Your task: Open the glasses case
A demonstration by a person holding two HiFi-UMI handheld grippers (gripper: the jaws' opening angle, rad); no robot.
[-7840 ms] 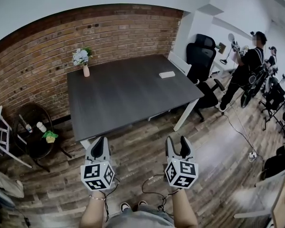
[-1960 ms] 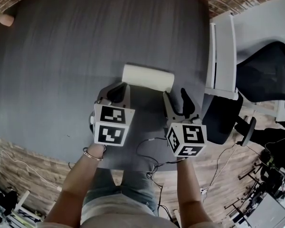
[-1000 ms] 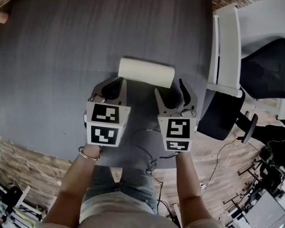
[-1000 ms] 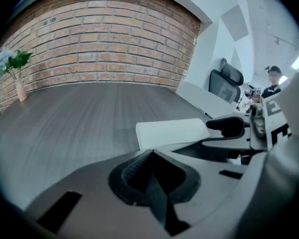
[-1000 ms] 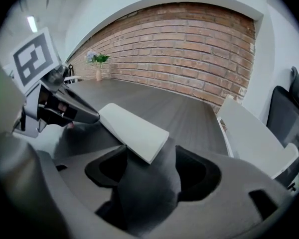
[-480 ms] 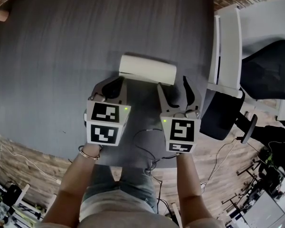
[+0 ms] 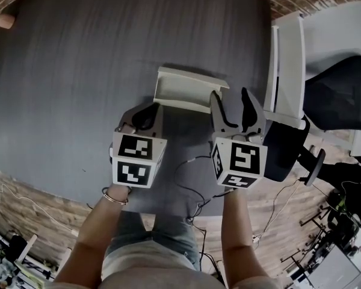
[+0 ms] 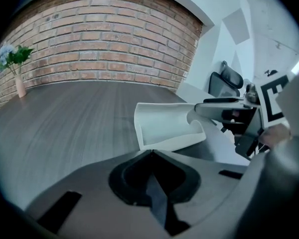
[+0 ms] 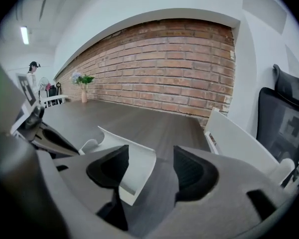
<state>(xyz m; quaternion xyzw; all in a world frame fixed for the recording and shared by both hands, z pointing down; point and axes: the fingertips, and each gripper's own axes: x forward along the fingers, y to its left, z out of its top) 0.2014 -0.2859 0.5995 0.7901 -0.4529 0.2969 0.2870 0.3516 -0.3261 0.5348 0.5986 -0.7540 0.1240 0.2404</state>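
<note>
Lid is up since half a second ago: glasses case (image 7: 189,89) sits open on table (image 7: 78,71). Right gripper (image 7: 231,98) jaws spread around lid edge; left gripper (image 7: 149,114) pinched together, empty, at case front. Task looks done.

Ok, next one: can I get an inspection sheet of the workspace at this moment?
Surface: dark grey wood-grain table, no spills seen.
Job's things: white hard-shell glasses case, lid raised, no glasses seen inside.
Clutter: small pink vase of flowers at the far corner.
Grippers: left tool shut at the case's near edge; right tool open, lid edge between its jaws.
Cables: black cables over the table's near edge.
Surroundings: red brick wall, black mesh office chair, white desk beside the table.
</note>
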